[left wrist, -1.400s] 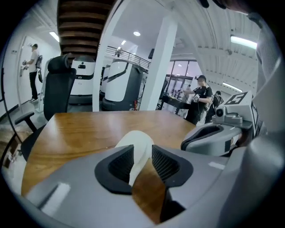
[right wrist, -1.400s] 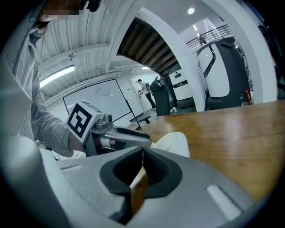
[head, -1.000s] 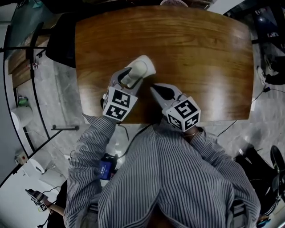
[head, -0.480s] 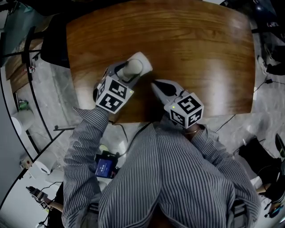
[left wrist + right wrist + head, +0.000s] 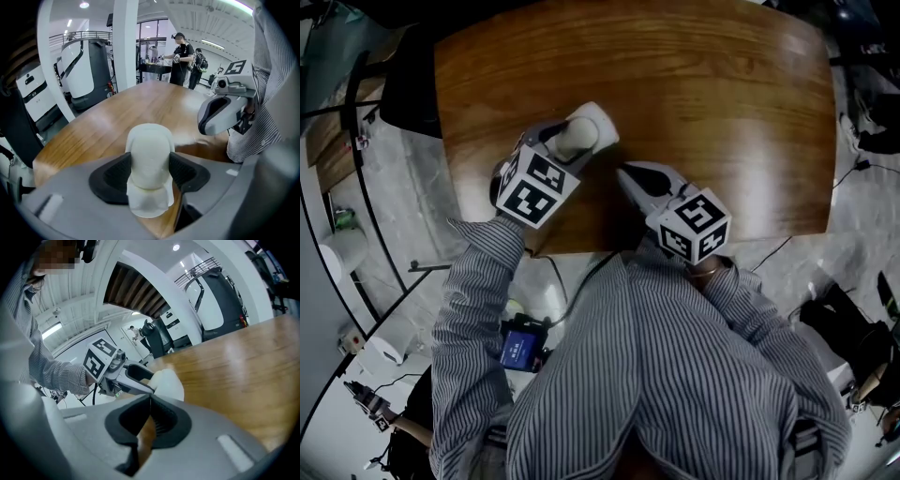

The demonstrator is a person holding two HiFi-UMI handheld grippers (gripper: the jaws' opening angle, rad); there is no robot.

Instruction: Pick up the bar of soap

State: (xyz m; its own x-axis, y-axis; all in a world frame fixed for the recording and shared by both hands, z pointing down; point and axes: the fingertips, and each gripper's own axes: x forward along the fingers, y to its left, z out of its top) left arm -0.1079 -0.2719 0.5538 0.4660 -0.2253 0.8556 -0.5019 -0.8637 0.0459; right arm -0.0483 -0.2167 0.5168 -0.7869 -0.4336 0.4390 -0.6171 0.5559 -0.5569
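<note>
Left gripper view showed the pale cream rounded bar of soap (image 5: 149, 145) resting on the brown wooden table (image 5: 154, 101), between the left gripper's (image 5: 149, 171) black fingers, which were opening around it. It looked hard, light and probably slippery, best squeezed across its broad sides. The right gripper's (image 5: 151, 404) fingers were pressed together, empty.

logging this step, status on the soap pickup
Left tongs opening, bar of soap upright between them. Right tongs shut, empty, off to the side. Wooden table around the soap bare, nothing in the way.
</note>
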